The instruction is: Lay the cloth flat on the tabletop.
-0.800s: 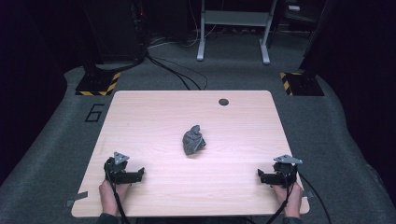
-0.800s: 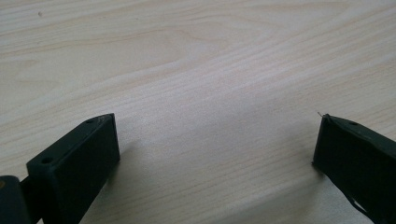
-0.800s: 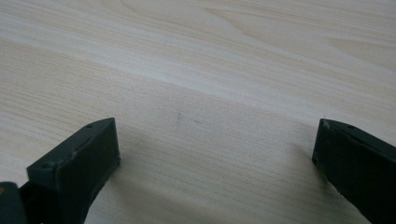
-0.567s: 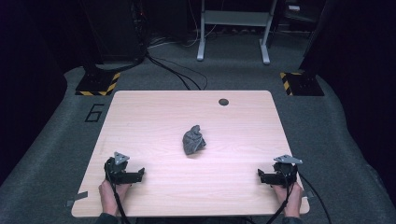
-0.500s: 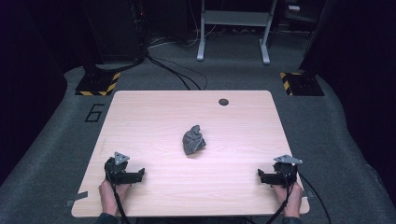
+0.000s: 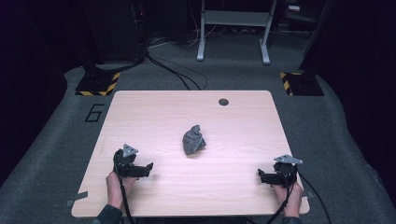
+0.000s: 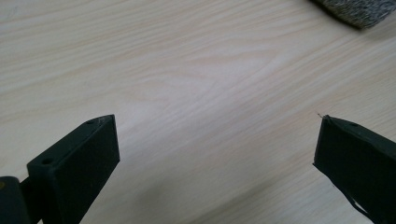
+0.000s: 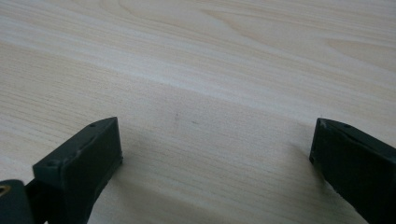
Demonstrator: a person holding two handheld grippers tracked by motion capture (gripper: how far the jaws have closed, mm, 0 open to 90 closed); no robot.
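Note:
A crumpled grey cloth (image 6: pixel 193 140) lies in a heap at the middle of the light wooden table (image 6: pixel 233 126). Its edge shows at the top right of the left gripper view as grey fabric (image 7: pixel 359 8). My left gripper (image 6: pixel 148 168) rests near the front left of the table, open, jaws wide apart over bare wood (image 7: pixel 215 140), pointing right. My right gripper (image 6: pixel 260 176) rests near the front right, open too, with nothing between its jaws (image 8: pixel 215 140), pointing left. Both sit well apart from the cloth.
A small dark round grommet (image 6: pixel 223 101) sits near the table's far edge. Beyond the table lie floor cables (image 6: pixel 173 70), a white frame's legs (image 6: pixel 233 32) and yellow-black striped bases (image 6: pixel 98 86). A "6" (image 6: pixel 95 113) is marked on the grey floor mat at left.

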